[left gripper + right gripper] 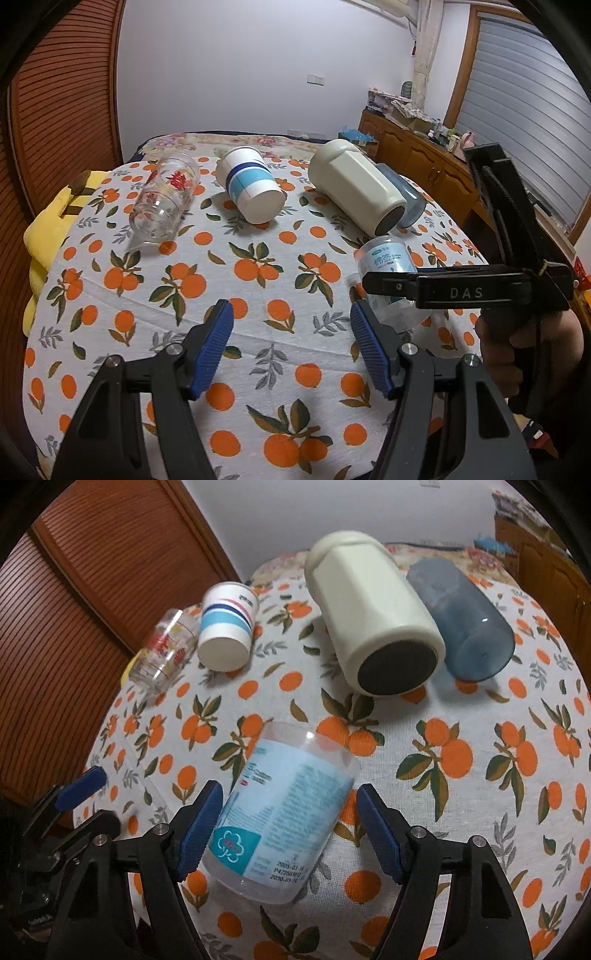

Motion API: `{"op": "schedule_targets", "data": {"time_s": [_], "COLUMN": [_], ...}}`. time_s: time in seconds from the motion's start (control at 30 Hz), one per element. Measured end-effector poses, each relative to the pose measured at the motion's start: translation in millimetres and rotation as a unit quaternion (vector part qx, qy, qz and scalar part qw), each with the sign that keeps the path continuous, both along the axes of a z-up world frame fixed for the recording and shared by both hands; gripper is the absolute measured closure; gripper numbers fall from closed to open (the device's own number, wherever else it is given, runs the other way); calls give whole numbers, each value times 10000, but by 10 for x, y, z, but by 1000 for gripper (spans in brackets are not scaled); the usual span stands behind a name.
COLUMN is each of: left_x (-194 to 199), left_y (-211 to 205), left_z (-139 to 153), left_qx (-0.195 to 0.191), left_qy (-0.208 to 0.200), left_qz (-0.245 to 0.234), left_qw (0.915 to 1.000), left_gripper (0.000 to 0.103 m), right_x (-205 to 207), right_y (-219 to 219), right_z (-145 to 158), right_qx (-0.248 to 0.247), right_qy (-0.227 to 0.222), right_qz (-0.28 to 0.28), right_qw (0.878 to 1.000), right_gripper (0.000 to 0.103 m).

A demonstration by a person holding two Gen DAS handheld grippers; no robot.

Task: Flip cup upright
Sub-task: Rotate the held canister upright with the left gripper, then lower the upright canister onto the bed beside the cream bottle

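A clear plastic cup with a light blue label (280, 812) lies tilted on the orange-print tablecloth (461, 794), between the open fingers of my right gripper (290, 834). The left pad (201, 829) is close to the cup's side; the right pad (378, 834) stands apart from it. In the left wrist view the same cup (388, 258) sits at the right, partly behind the right gripper (373, 282). My left gripper (291, 345) is open and empty over the cloth.
Other cups lie on their sides at the back: a clear glass with red print (162, 199), a white paper cup with blue stripes (251, 188), a cream mug (354, 184), a blue-grey tumbler (465, 620). A wooden cabinet (417, 155) stands at right.
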State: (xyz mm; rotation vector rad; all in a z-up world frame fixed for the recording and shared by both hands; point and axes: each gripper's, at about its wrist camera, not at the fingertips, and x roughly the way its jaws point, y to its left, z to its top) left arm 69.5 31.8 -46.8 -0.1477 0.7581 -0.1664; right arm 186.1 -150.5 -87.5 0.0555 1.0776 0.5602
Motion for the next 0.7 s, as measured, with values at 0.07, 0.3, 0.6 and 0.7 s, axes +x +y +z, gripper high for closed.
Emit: {"op": "schedule_targets", "data": {"time_s": [0.07, 0.3, 0.6, 0.7], "left_x": [-10, -12, -2, 4], "left_y": [19, 38, 20, 33], "left_z": [2, -7, -34, -34], "left_qx": [-8, -20, -2, 3], "left_qy": [-9, 7, 36, 34], "left_qz": [11, 33, 16, 46], "left_qw": [10000, 10000, 10000, 10000], "left_gripper": [38, 38, 38, 38], "right_x": [18, 144, 194, 129], "right_y": [-4, 52, 28, -5], "right_z": [-15, -42, 92, 207], "right_qx": [6, -54, 70, -68], "right_qy": [105, 232, -330, -866], "right_qz": [18, 66, 272, 299], "right_qw": [9999, 9997, 9991, 9958], "right_gripper": [27, 27, 39, 39]}}
